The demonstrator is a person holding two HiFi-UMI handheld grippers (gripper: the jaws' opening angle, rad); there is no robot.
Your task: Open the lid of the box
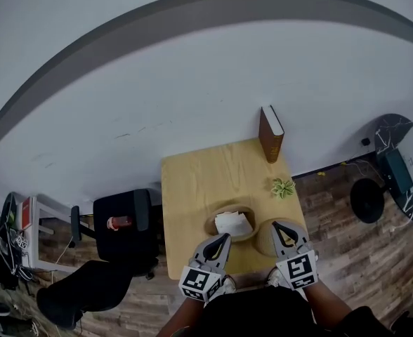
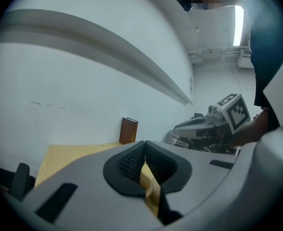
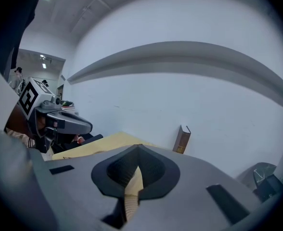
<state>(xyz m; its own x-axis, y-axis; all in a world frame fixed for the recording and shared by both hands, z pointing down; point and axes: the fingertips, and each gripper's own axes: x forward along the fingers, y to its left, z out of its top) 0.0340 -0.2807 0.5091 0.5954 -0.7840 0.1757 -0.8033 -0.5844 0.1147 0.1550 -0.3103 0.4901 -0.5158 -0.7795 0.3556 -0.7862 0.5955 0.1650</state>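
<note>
Tabletop [image 1: 192, 188] carries the open box [image 1: 215, 221] at its near edge, white paper [image 1: 233, 223] inside. Lid [image 1: 263, 243] is off, just right of the box, its edge pinched in the closed right claw [image 1: 276, 225]. Left claw [image 1: 226, 237] is clamped on the box rim.

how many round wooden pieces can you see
2: the box, open, at the table's near edge in the left gripper; the lid just right of it, in the right gripper. None seem hidden.
</note>
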